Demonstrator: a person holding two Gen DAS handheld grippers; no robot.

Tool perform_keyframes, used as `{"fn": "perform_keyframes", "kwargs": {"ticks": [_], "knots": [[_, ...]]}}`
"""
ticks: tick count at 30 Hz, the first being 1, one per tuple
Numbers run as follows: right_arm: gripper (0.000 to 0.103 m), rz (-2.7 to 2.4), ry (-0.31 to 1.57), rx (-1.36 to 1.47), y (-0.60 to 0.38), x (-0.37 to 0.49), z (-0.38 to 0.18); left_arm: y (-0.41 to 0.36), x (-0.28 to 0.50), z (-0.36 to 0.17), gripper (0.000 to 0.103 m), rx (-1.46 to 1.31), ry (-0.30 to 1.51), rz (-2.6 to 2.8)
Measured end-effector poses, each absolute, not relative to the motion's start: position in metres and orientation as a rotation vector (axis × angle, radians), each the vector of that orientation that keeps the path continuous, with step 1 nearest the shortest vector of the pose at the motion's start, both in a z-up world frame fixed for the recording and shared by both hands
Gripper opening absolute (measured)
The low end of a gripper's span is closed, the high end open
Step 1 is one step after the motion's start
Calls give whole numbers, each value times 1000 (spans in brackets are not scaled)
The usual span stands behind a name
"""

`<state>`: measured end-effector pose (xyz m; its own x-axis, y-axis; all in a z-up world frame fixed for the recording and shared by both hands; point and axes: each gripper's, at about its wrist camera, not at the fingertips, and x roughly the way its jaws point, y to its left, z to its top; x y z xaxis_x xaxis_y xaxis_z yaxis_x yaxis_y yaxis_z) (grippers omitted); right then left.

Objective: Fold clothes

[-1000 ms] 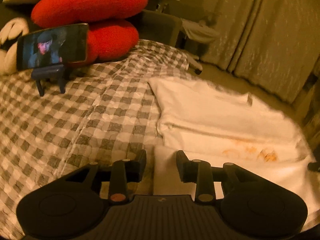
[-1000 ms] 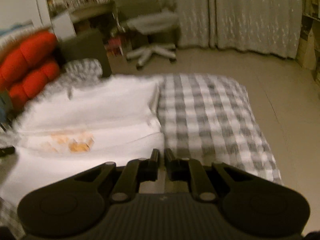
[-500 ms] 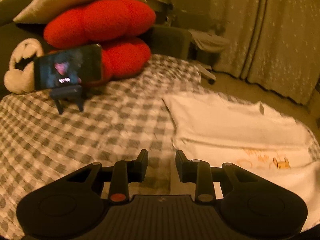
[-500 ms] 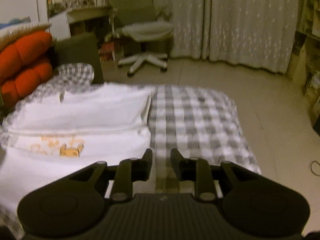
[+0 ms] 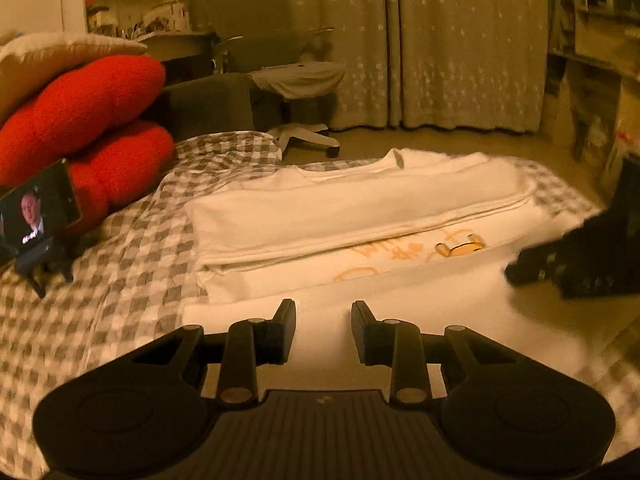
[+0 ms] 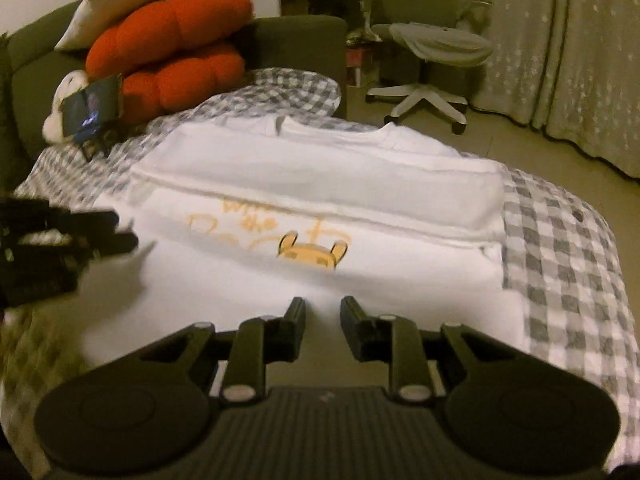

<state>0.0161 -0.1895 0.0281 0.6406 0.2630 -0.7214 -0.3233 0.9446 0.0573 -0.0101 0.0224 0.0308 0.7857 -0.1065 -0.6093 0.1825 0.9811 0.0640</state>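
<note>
- White cloth, a T-shirt (image 6: 316, 172), lay partly folded on the checked bed cover (image 6: 560, 240), with its yellow picture (image 6: 312, 254) peeking out under the folded band.
- The left gripper (image 5: 323, 330) hung over the near edge of the shirt, its jaws apart and holding nothing.
- The right gripper (image 6: 323, 328) hung over the near edge too, more to the right, also with a gap between its jaws and nothing in it.
- If only one claw caught the edge, the next fold could have come out crooked.
- If a claw pinched too deep, it could have grabbed the bed cover along with the shirt and dragged it up.
- If the pull was too quick, the neat band on the far side could have slid open.
- The phone on its stand (image 5: 38, 216) stood far off to the left by the red cushion (image 5: 80, 120), so a wide swing there could have tipped it.
</note>
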Motion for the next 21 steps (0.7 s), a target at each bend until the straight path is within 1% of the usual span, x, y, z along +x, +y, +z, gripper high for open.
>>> {"fn": "perform_keyframes", "kwargs": {"ticks": [4, 8, 12, 15, 16, 21], "knots": [[21, 303, 796, -48, -191, 29, 24, 34, 12, 22, 30, 63, 690, -118], [20, 286, 776, -41, -192, 31, 24, 42, 21, 24, 30, 5, 684, -115], [20, 269, 766, -45, -190, 33, 24, 41, 23, 20, 31, 16, 687, -112], [24, 283, 719, -40, -187, 26, 30, 41, 17, 29, 31, -14, 681, -122], [24, 305, 704, -37, -186, 24, 33, 40, 14, 32, 31, -25, 672, -133], [23, 314, 755, -93, -172, 25, 21, 23, 10, 22, 33, 30, 697, -158]]}}
